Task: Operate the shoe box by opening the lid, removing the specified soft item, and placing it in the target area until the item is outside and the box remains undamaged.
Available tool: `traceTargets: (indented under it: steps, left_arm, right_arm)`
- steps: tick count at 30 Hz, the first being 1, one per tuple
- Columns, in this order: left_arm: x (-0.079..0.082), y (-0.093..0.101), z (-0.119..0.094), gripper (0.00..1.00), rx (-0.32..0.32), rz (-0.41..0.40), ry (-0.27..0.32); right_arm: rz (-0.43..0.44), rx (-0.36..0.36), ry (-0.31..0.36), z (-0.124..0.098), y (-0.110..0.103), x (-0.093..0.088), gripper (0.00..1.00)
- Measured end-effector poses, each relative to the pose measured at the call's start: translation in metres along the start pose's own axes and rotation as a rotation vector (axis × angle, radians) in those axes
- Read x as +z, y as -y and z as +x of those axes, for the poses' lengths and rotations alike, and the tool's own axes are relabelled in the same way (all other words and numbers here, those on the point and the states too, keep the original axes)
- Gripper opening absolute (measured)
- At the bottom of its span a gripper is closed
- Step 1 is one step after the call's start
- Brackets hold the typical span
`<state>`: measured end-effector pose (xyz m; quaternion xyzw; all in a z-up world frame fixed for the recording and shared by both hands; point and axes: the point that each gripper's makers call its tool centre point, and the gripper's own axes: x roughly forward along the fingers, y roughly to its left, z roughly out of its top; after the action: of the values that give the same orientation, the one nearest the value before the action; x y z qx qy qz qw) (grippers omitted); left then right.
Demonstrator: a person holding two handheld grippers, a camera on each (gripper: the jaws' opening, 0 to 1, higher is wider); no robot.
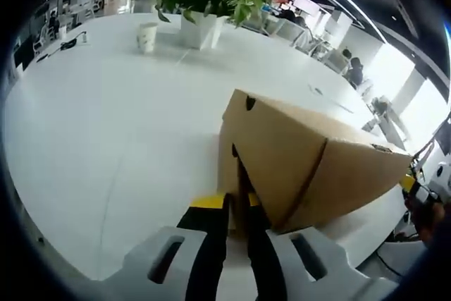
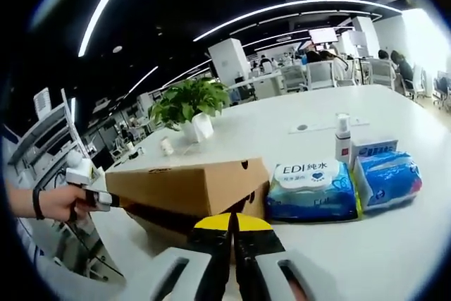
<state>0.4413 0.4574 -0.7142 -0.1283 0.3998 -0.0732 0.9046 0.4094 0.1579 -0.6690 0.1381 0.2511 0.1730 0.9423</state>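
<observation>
On a white office table (image 2: 394, 244), the right gripper (image 2: 232, 227) sits nearest, its jaws pressed together at the near lower edge of a cardboard shoe box (image 2: 187, 187). In the left gripper view, the left gripper (image 1: 237, 209) has its jaws drawn together against the box's end corner, where the lid meets the body; whether they pinch the cardboard cannot be told. A person's hand (image 2: 60, 202) holds that gripper at the box's left end. Just right of the box lie a wet-wipes pack (image 2: 310, 189) and a blue tissue pack (image 2: 389, 177), a small spray bottle (image 2: 342, 137) behind them. Farther off stand a potted plant (image 2: 189, 109) and a paper cup (image 1: 146, 37).
</observation>
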Motion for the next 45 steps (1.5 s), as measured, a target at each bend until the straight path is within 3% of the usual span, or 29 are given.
traceTargets:
  steps: [11,19,33,45]
  left_arm:
    - [0.005,0.000,-0.014,0.07,-0.007,0.005,0.029]
    - [0.007,0.001,-0.024,0.08,-0.013,0.052,0.053]
    - [0.007,0.000,-0.034,0.09,-0.009,0.125,0.077]
    - [0.000,-0.007,-0.038,0.09,-0.002,0.125,0.077]
  right_arm:
    - [0.019,0.030,-0.044,0.003,-0.004,-0.011,0.00]
    - [0.039,0.039,-0.051,0.003,-0.005,-0.018,0.00]
    - [0.048,0.038,-0.042,0.002,-0.003,-0.017,0.00]
    - [0.048,0.037,-0.042,0.003,-0.004,-0.017,0.00]
